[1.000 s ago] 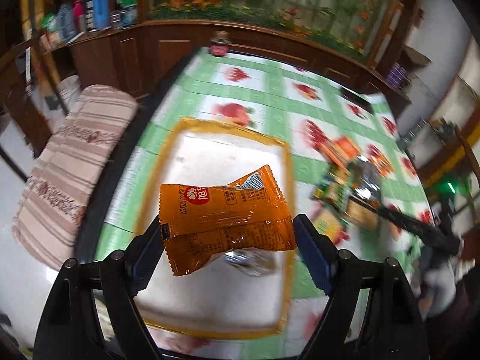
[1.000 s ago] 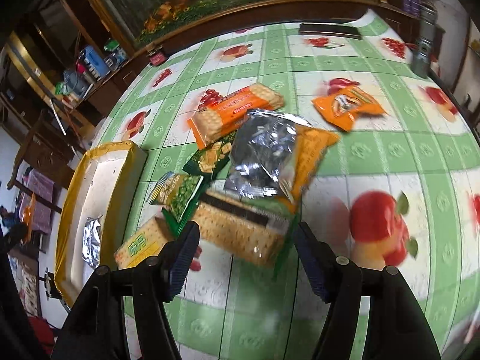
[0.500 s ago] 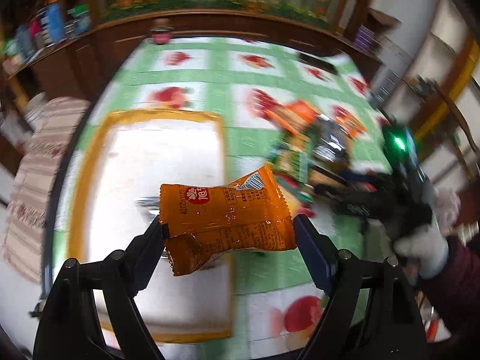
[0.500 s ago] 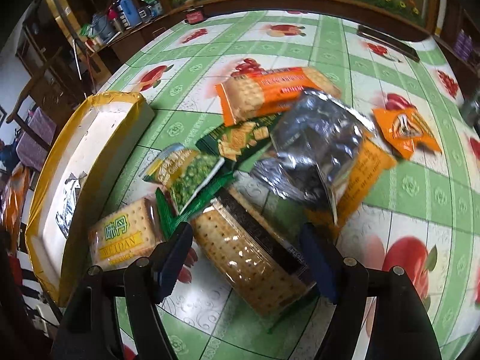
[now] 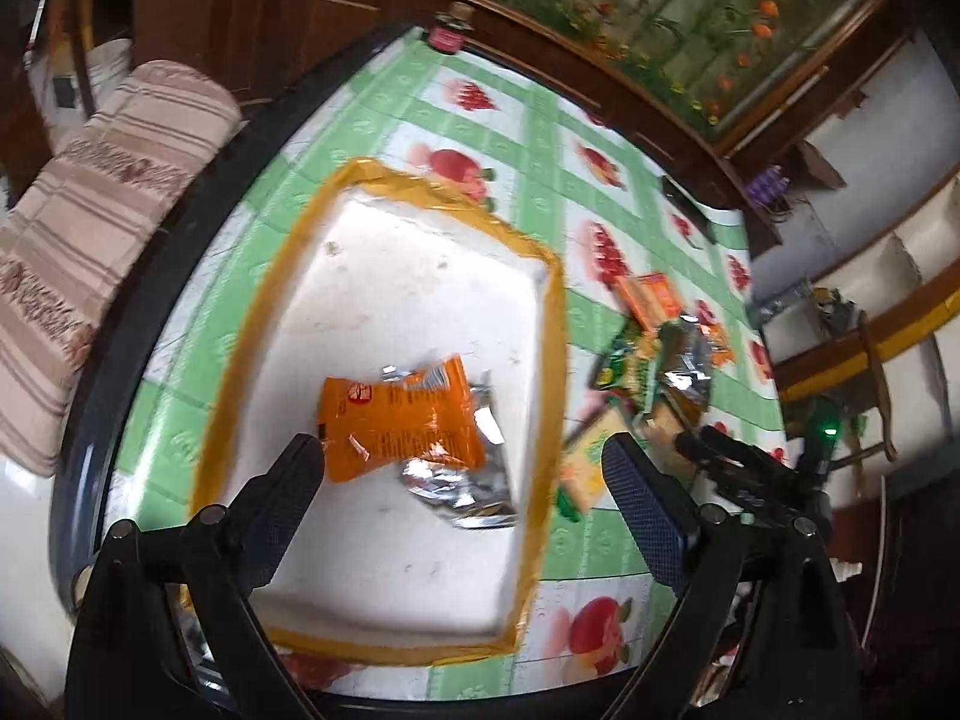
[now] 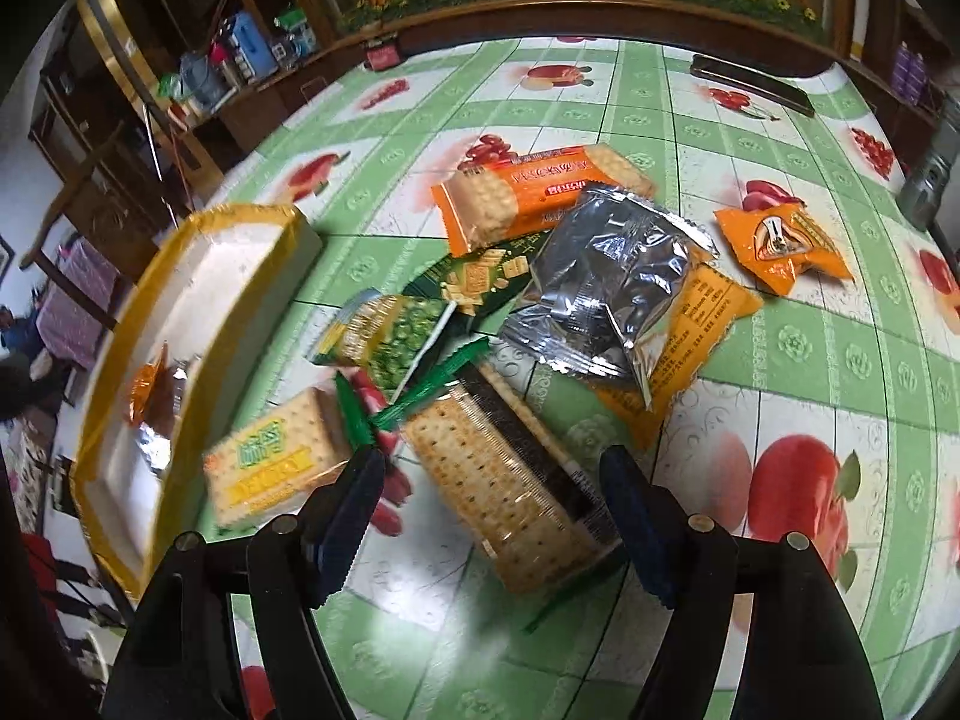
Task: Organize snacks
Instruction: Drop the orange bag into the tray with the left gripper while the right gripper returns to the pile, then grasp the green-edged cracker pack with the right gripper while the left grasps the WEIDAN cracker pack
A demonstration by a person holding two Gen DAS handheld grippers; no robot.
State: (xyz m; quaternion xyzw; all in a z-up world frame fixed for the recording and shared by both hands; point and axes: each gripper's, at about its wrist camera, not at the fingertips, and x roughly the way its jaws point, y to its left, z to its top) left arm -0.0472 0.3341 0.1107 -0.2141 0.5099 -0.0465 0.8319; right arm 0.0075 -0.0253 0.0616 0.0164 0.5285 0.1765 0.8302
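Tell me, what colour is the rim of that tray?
Yellow-orange, around a white inside; the tray shows best in the left wrist view.

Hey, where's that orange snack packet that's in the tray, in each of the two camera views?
Left wrist: the orange snack packet lies mid-frame in the tray, on a silver packet.
Right wrist: the same packet shows at far left, partly hidden behind the tray's wall.
Shared landmark: the tray's yellow-taped rim.

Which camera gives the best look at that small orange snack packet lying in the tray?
The left wrist view: the orange snack packet lies in plain sight, atop a silver packet in the tray. The right wrist view catches only an orange sliver behind the tray wall.
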